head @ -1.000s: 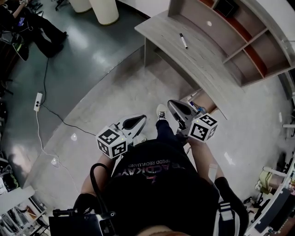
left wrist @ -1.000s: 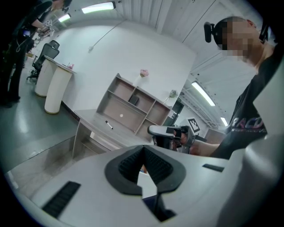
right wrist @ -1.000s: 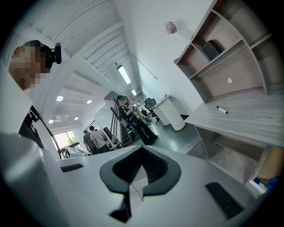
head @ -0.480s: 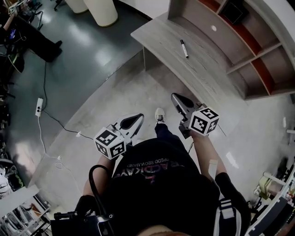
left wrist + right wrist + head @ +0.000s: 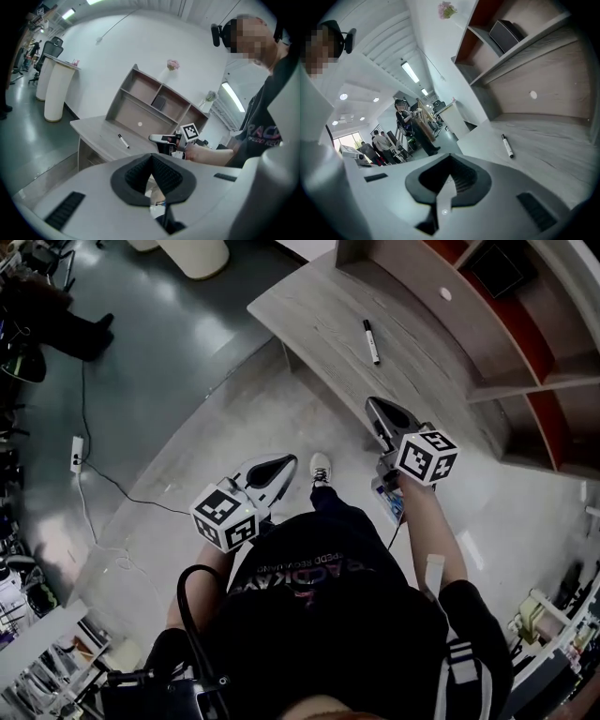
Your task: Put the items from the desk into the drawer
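A black-and-white marker pen point(image 5: 371, 340) point(image 5: 123, 140) point(image 5: 506, 146) lies on the grey wooden desk point(image 5: 319, 315). A small white disc point(image 5: 445, 293) point(image 5: 533, 94) rests further back on the lowest shelf. My right gripper point(image 5: 382, 414) point(image 5: 449, 164) hovers at the desk's front edge, short of the pen, shut and empty. It also shows in the left gripper view as the right gripper point(image 5: 164, 139). My left gripper point(image 5: 278, 468) point(image 5: 151, 164) hangs lower over the floor, shut and empty. No drawer can be made out.
Open shelves point(image 5: 525, 362) rise behind the desk, with a dark box point(image 5: 502, 273) in one bay. A power strip point(image 5: 75, 451) and its cable lie on the floor at left. My shoe point(image 5: 321, 467) is between the grippers. A blue-and-white thing point(image 5: 389, 501) shows under the right gripper.
The desk has come closer in the head view. My right gripper has risen to the desk's front edge, nearer the pen. The left gripper has hardly moved.
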The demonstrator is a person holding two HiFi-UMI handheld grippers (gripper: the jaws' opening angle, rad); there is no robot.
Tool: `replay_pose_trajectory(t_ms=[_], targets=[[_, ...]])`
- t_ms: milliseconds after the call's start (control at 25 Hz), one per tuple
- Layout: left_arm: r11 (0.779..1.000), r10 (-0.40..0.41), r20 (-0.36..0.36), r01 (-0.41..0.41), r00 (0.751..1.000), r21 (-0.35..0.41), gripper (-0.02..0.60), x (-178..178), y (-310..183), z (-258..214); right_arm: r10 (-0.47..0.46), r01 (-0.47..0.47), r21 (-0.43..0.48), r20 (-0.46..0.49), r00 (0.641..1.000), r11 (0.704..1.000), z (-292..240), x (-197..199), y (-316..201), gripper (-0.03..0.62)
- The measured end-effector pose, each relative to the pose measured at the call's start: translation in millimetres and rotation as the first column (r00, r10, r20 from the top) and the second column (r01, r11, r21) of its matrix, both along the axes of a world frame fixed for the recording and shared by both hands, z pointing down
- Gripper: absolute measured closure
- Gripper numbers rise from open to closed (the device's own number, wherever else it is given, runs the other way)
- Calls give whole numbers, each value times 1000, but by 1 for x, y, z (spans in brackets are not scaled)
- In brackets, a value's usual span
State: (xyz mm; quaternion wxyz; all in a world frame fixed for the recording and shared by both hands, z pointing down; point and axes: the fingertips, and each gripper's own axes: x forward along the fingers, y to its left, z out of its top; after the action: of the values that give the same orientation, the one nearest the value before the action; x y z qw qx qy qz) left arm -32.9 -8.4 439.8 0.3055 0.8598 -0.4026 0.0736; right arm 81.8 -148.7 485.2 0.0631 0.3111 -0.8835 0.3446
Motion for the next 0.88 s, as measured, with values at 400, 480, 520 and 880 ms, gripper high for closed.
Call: replay_pose_trajectory(t_ms=[400,480,520,880], targets=[[999,47,25,-47,999,-17,571,15,-30,-2,53,-56,-65,-40,998,996,35,17,-43,580],[998,53,26,-53,998,-19,571,14,-36,-2,62,-66,-71,-52,997,995,40,19,-49,579],[998,55,23,-55,998,-21,571,13,-39,-1,67,-72,-75,-59,996,995,43,20,-53,579],[984,175,10,-175,985,-33,571,6,-65,3,72,-91,-55,-287,955,994,83,21,-100,499]])
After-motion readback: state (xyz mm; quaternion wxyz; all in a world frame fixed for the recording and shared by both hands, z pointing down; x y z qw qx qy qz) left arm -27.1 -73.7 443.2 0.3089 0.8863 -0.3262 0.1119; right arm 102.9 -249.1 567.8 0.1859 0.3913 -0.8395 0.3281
